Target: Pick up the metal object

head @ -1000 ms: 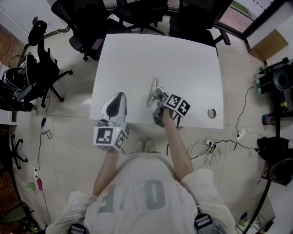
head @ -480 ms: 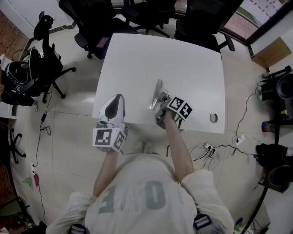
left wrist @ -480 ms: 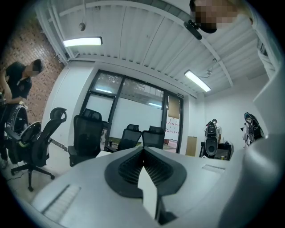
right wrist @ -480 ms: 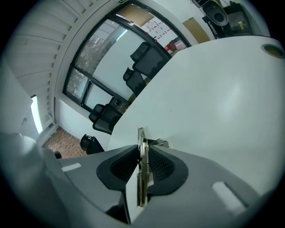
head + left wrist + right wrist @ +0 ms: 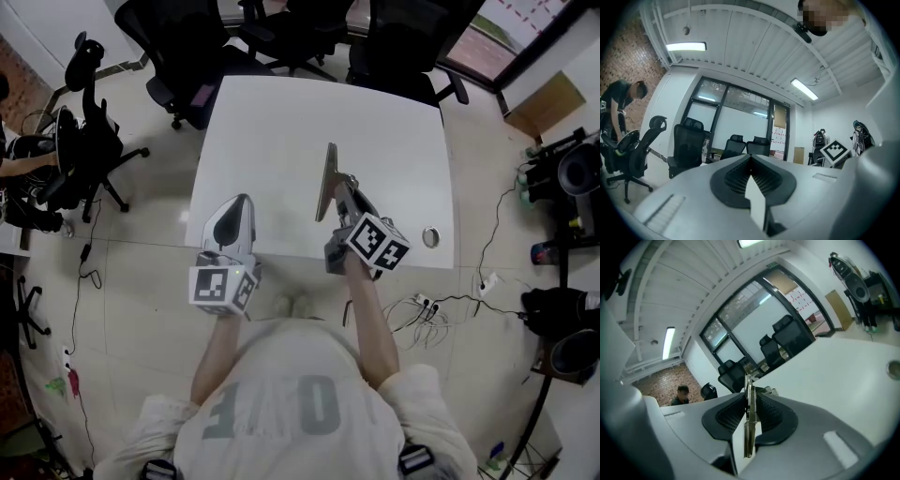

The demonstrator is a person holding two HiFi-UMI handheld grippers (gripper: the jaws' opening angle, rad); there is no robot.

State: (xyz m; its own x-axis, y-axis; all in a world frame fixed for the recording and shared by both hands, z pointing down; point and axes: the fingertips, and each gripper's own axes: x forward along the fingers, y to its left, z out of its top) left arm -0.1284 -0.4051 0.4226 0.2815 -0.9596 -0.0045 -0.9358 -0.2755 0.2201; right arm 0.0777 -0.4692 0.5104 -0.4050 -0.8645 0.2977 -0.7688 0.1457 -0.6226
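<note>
The metal object (image 5: 327,181), a long thin silvery bar with a small fitting on its side, hangs above the white table (image 5: 272,131) near the middle of its front half. My right gripper (image 5: 345,192) is shut on its near part, and the bar points away from me. In the right gripper view the metal object (image 5: 749,418) stands edge-on, pinched between the dark ribbed pads (image 5: 731,416) of my right gripper (image 5: 749,397). My left gripper (image 5: 242,199) rests over the table's front left edge, shut and holding nothing. The left gripper view shows this left gripper (image 5: 751,159) with its jaws together.
A round cable hole (image 5: 430,236) sits in the table's front right corner. Black office chairs (image 5: 281,28) crowd the far side, and another chair (image 5: 89,141) stands to the left. Cables (image 5: 422,305) lie on the floor at the right. A person (image 5: 618,101) stands at the far left.
My right gripper has closed on the metal object and raised it off the table, carrying it a little farther away. The left gripper has stayed in place.
</note>
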